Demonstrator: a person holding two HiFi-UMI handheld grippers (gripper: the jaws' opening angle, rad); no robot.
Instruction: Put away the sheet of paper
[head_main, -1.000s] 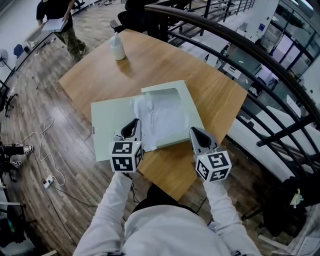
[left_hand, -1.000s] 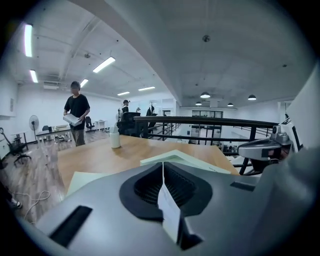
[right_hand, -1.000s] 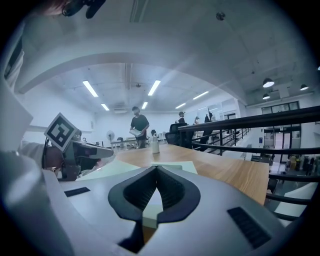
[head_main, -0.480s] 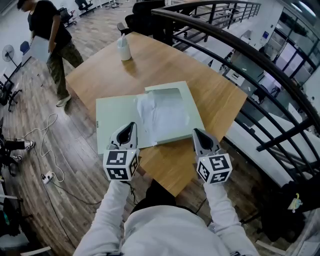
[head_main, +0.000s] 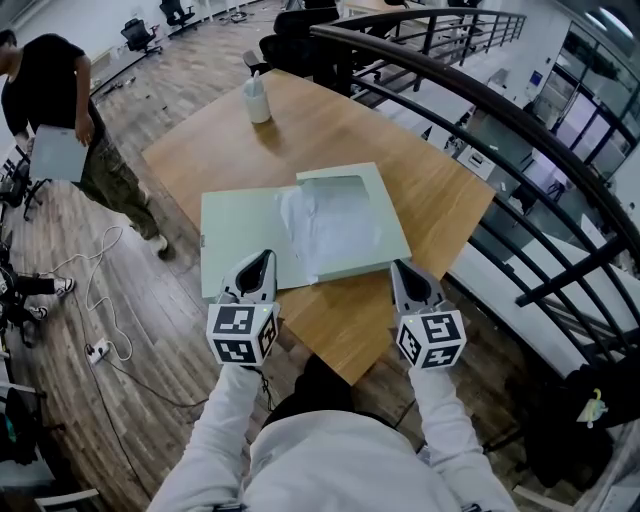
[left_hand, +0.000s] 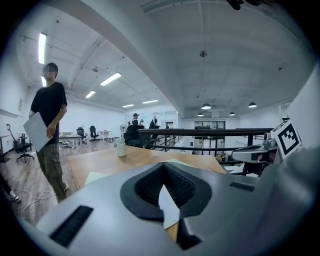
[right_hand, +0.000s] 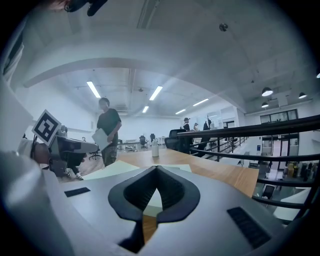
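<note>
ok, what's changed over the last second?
The left gripper drew back toward the person from the white sheet of paper, its tip now at the near edge of the pale green open folder. The right gripper backed off slightly. The bystander in the black shirt walked nearer. Both grippers shut, empty; paper, folder and white bottle stayed put.

The wooden table (head_main: 420, 170) is mostly bare. The one upright obstacle is a white bottle (head_main: 258, 98) near the far corner, with open wood all round it. The open green folder (head_main: 235, 235) and the sheet of paper (head_main: 335, 230) lie flat across the near half, and the air above them is free. A dark curved railing (head_main: 500, 110) runs close along the table's right side. On the left is open floor, where a person (head_main: 60, 110) stands well apart from the table.
</note>
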